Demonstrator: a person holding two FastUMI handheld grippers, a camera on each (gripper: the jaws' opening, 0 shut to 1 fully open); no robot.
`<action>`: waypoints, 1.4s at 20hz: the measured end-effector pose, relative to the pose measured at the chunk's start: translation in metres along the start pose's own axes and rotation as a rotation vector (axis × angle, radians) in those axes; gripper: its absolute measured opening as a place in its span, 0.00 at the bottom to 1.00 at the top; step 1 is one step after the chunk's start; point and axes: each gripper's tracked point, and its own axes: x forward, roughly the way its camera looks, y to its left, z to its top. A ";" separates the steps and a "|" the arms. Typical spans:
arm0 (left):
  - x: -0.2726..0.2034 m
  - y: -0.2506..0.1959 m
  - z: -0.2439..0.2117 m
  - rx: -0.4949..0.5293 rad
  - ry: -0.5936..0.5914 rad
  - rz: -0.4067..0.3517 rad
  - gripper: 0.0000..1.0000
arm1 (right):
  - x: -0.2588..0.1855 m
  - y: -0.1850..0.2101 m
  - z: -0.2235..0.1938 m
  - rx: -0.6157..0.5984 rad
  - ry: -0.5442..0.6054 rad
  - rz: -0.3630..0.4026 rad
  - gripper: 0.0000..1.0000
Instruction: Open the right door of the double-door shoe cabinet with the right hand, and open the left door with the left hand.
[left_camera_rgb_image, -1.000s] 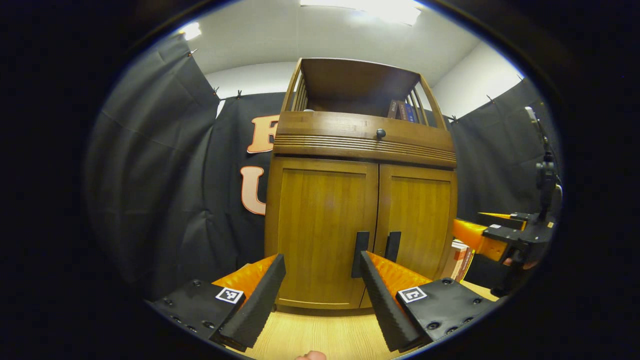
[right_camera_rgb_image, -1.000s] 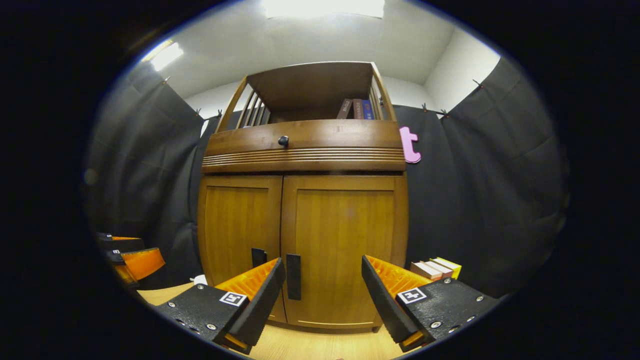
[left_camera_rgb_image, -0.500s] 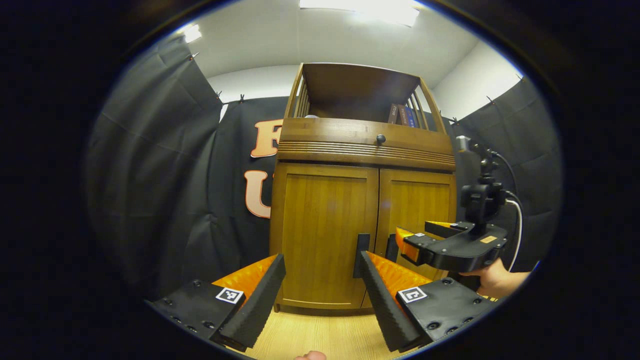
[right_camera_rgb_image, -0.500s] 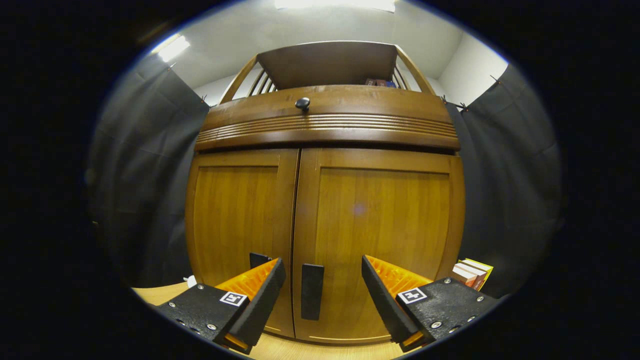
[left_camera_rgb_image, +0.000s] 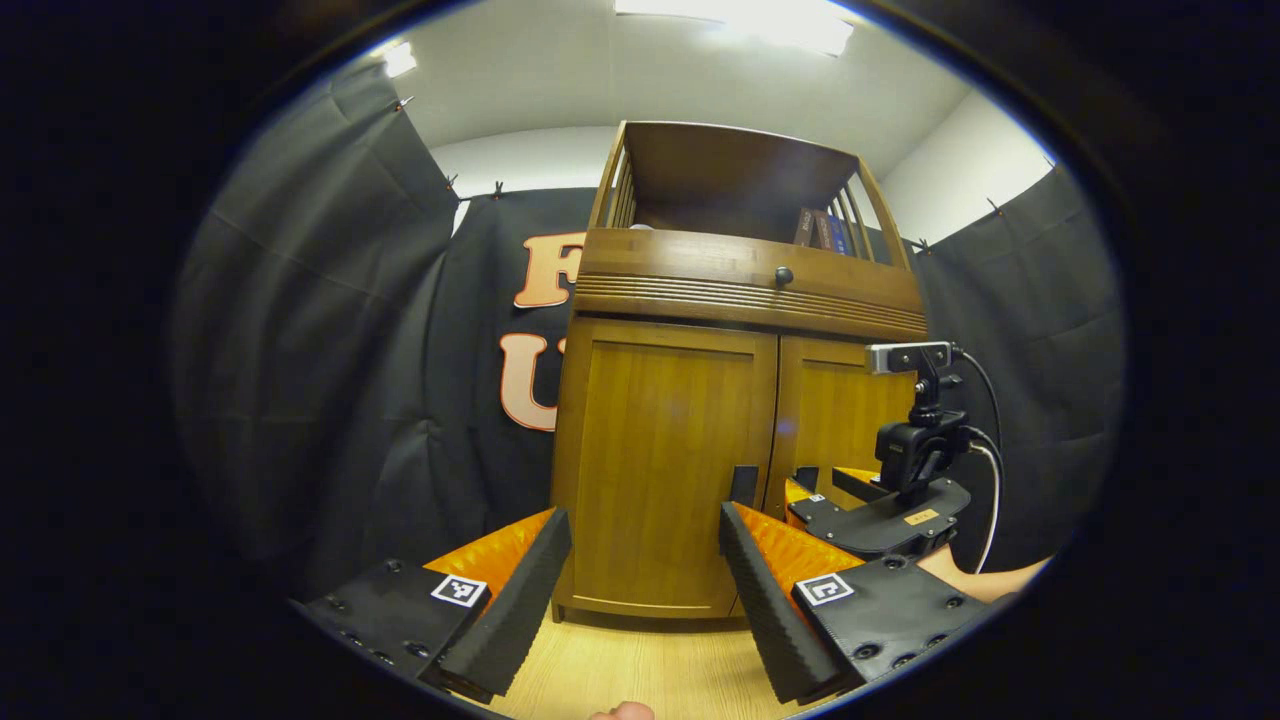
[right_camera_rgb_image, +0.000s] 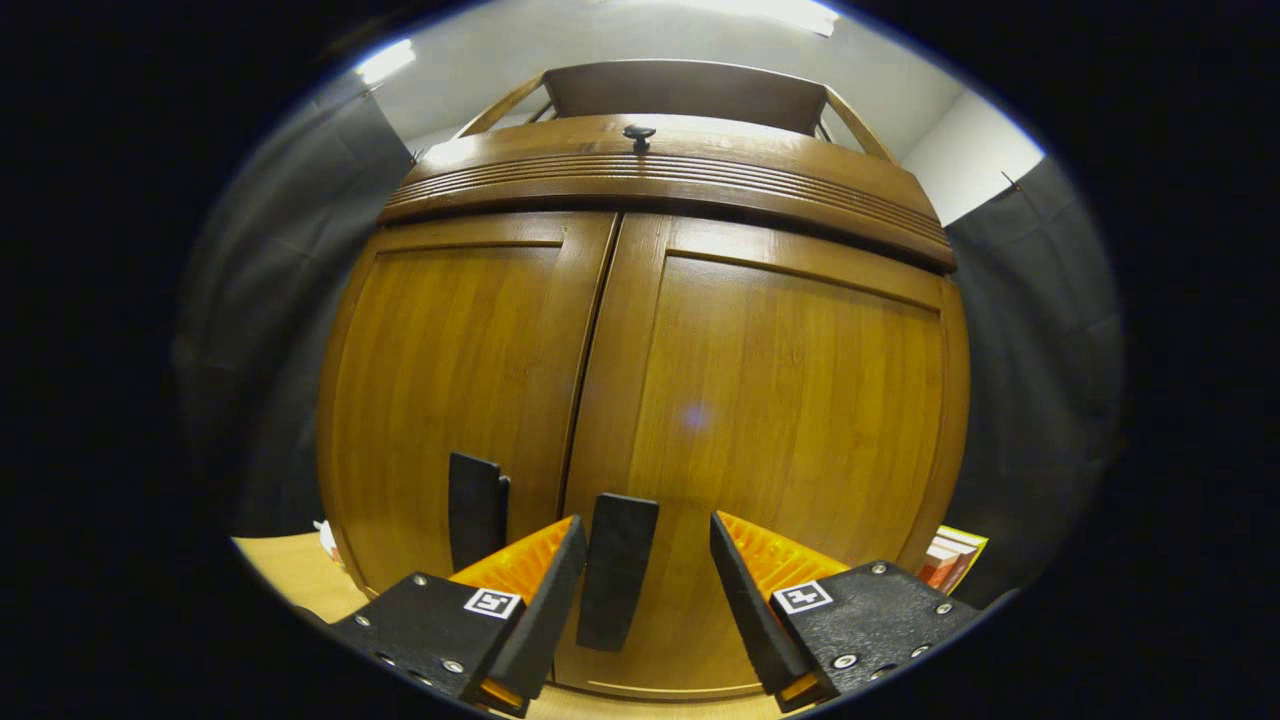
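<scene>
Right hand-held gripper (right_camera_rgb_image: 637, 600) reached handle (right_camera_rgb_image: 616, 570).

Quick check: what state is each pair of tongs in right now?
Left tongs: open, holding nothing.
Right tongs: open around the right door handle, not yet gripping.

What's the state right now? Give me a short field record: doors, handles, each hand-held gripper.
cabinet: double-door shoe cabinet, standing on a wooden floor
right door: shut
left door: shut
right door handle: dark vertical bar, between the open fingers, not yet gripped
left door handle: dark vertical bar, untouched
right hand-held gripper: open, up close to the right door
left hand-held gripper: open, back from the cabinet
doors opened: none
</scene>
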 end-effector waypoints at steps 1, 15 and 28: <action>0.001 0.003 0.001 0.008 -0.003 0.009 0.96 | 0.003 0.001 -0.011 0.023 0.029 0.002 0.75; 0.005 -0.004 0.001 0.012 -0.013 0.001 0.98 | 0.019 0.014 -0.039 0.158 0.134 0.044 0.23; -0.007 -0.022 -0.001 0.024 0.011 -0.048 0.96 | -0.020 0.015 -0.036 0.166 0.147 0.134 0.19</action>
